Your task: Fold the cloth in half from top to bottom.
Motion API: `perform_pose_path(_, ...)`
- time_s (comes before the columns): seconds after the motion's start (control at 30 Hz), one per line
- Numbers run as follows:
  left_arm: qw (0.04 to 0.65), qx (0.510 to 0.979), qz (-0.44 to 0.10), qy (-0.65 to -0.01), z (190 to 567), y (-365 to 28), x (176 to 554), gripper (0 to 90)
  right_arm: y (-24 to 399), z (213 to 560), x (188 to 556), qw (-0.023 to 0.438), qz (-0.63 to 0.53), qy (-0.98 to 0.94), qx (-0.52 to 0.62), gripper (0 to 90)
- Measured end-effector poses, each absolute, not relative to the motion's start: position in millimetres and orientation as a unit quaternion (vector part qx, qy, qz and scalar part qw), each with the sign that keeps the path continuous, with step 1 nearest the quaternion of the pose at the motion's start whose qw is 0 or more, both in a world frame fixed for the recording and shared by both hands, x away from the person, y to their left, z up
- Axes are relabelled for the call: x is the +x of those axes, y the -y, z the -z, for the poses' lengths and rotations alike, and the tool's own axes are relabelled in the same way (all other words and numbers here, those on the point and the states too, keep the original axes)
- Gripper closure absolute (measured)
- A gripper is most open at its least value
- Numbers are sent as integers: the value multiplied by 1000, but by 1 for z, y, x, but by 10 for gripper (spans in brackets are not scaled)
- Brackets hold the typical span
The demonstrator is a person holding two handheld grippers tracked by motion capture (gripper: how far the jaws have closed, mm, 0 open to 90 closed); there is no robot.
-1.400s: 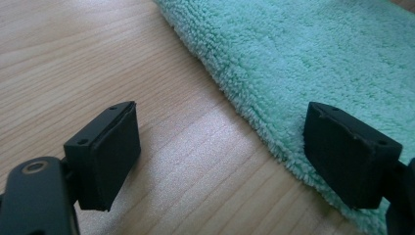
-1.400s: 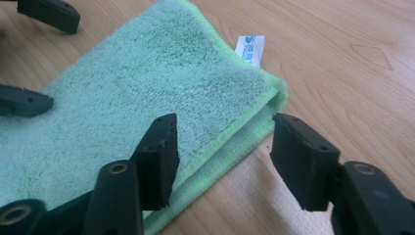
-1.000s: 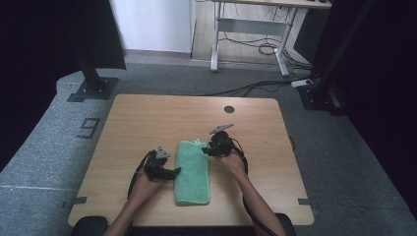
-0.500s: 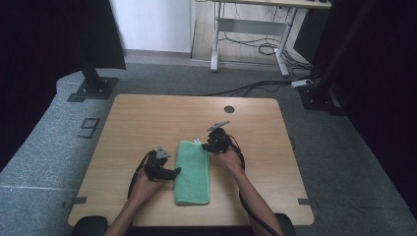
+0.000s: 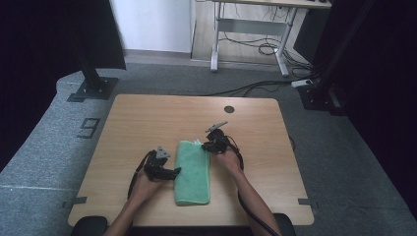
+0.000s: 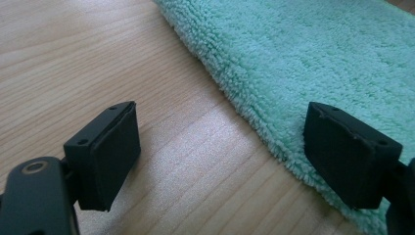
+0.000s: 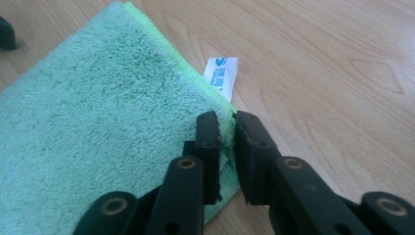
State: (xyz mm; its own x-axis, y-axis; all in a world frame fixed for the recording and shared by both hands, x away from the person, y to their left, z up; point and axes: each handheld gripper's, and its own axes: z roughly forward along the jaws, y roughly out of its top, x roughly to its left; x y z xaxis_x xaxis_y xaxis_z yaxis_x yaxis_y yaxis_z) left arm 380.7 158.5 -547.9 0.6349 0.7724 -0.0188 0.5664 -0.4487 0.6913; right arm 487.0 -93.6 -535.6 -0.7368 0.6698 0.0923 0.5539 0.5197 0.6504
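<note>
A folded green towel (image 5: 193, 172) lies lengthwise on the wooden table (image 5: 162, 118) between the two hands. My right gripper (image 5: 204, 146) is at the towel's far right corner. Its jaws have just been closing, and in the right gripper view the right gripper (image 7: 226, 127) is shut on the towel (image 7: 98, 122) at its edge, just below a white label (image 7: 221, 73). My left gripper (image 5: 174, 172) rests low at the towel's left edge. In the left gripper view the left gripper (image 6: 220, 156) stands open, one jaw over bare wood, the other over the towel (image 6: 303, 58) rim.
A round cable hole (image 5: 229, 109) sits near the table's far edge. Beyond the table are a black stand base (image 5: 91, 88) on the grey floor and a white desk frame (image 5: 246, 34) with cables.
The right gripper has shifted slightly at the towel's far right corner. The left hand and the towel have stayed put.
</note>
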Motion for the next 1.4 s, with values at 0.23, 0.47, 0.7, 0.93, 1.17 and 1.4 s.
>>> perform_pose_path(0.23, 348, 836, -142, -401, 547, -161, 376, 147, 94, 536, 488, 82, -340, -869, 350, 812)
perform_pose_path(0.47, 345, 839, -143, -395, 548, -158, 371, 147, 93, 535, 488, 86, -336, -872, 346, 812)
perform_pose_path(0.7, 344, 840, -146, -395, 548, -158, 371, 144, 93, 535, 487, 89, -335, -872, 345, 814)
perform_pose_path(0.93, 342, 840, -147, -396, 548, -158, 372, 137, 87, 526, 483, 113, -317, -882, 330, 832)
perform_pose_path(1.17, 342, 839, -148, -396, 548, -158, 372, 137, 91, 508, 477, 113, -338, -874, 330, 843)
perform_pose_path(1.4, 341, 839, -148, -397, 548, -157, 371, 136, 94, 486, 464, 119, -367, -869, 309, 847)
